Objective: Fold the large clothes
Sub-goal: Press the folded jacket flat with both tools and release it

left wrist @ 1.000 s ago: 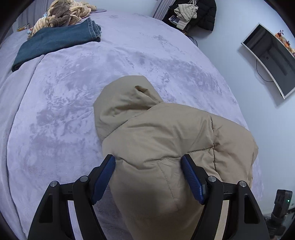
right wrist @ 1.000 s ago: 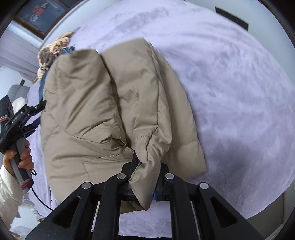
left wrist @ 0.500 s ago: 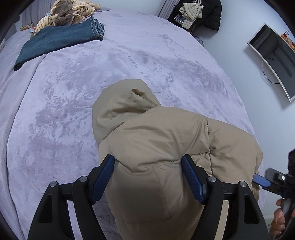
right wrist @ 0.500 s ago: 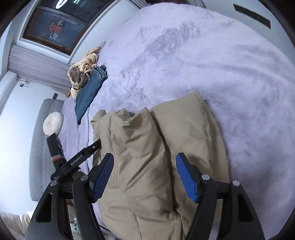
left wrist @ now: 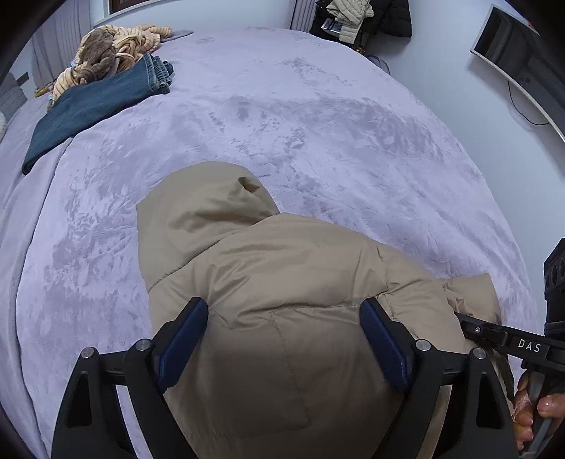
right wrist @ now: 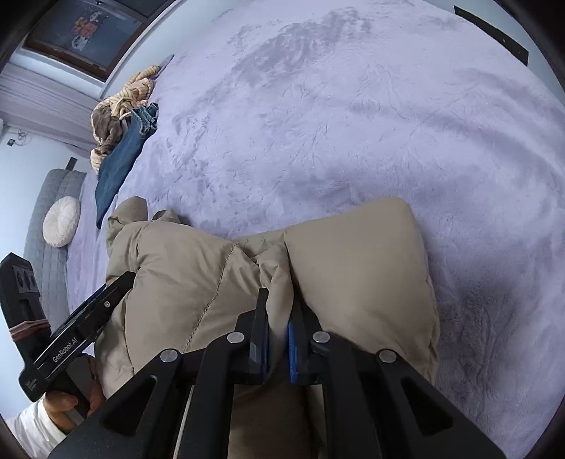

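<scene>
A beige padded hooded jacket (left wrist: 282,289) lies folded on the lilac bed cover (left wrist: 317,123), hood pointing away. My left gripper (left wrist: 282,339) is open, its blue pads either side of the jacket's near part, above it. My right gripper (right wrist: 279,339) is shut on a fold of the jacket (right wrist: 282,261) between two padded sections. The right gripper's body shows at the right edge of the left wrist view (left wrist: 508,342); the left gripper's body shows at the left of the right wrist view (right wrist: 81,328).
Folded blue jeans (left wrist: 95,106) and a striped brown-and-cream garment (left wrist: 106,56) lie at the bed's far left. Jackets (left wrist: 356,14) hang at the back. A monitor (left wrist: 522,60) is on the right wall. A grey sofa with a round white cushion (right wrist: 61,226) stands beside the bed.
My right gripper, shut on the jacket one second ago, opened, moved over the jacket, and is shut again on a fold. My left gripper stayed open over the jacket.
</scene>
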### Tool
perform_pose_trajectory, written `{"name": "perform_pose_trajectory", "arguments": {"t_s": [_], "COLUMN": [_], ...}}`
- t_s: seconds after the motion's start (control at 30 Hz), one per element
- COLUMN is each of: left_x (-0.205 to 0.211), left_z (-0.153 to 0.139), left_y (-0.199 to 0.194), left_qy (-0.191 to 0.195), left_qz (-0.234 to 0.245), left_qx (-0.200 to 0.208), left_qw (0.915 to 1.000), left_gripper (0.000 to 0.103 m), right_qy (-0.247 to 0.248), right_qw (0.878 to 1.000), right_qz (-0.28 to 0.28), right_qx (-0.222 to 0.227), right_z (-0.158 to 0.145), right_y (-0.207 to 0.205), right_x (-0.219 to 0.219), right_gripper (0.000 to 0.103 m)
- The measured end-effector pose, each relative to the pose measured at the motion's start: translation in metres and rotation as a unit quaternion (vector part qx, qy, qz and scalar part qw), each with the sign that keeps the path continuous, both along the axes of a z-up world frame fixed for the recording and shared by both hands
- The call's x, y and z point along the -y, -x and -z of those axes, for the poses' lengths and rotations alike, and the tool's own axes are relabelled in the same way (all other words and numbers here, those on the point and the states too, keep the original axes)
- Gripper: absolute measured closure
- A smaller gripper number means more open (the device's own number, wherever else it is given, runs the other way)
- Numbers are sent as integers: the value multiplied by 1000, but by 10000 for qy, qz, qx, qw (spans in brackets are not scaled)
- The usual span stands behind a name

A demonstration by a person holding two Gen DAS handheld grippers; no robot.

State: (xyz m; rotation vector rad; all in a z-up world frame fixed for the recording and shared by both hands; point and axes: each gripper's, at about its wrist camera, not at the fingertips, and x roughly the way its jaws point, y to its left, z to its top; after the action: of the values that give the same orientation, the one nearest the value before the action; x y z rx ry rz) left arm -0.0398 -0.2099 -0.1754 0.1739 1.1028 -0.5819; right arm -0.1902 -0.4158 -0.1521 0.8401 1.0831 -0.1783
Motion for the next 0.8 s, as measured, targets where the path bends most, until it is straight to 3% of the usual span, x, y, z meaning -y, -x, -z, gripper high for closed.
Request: {"name": "perform_pose_trajectory", "arguments": {"t_s": [0.1,0.23,0.43,0.63,0.8], "left_x": [-3,-6,-8,-17,-57], "left_z": [1,1,0,-16,-42], "left_y": [1,4,6,13,46], "left_qy": [-10,-35,-60,-156,88], "left_qz": [42,48,11,79,55], "left_qx": [22,93,148,110,-124], "left_qw": [10000,9999,9999,9998,9999], "left_gripper": [15,14,13,11,11], "right_qy": [-62,266,606,466,402], "right_qw": [9999,9992,9958,9954,9957], "right_qz": [23,-148,-692,-792,-784], "right_qx": [-77,-251,35,-281,-284], "right_z": [-5,-37,-89,-58,-48], "right_y": [-3,11,65,89,90], "right_x": [1,-9,-47,-73,-74], "right_gripper": [94,90,90,90,90]}}
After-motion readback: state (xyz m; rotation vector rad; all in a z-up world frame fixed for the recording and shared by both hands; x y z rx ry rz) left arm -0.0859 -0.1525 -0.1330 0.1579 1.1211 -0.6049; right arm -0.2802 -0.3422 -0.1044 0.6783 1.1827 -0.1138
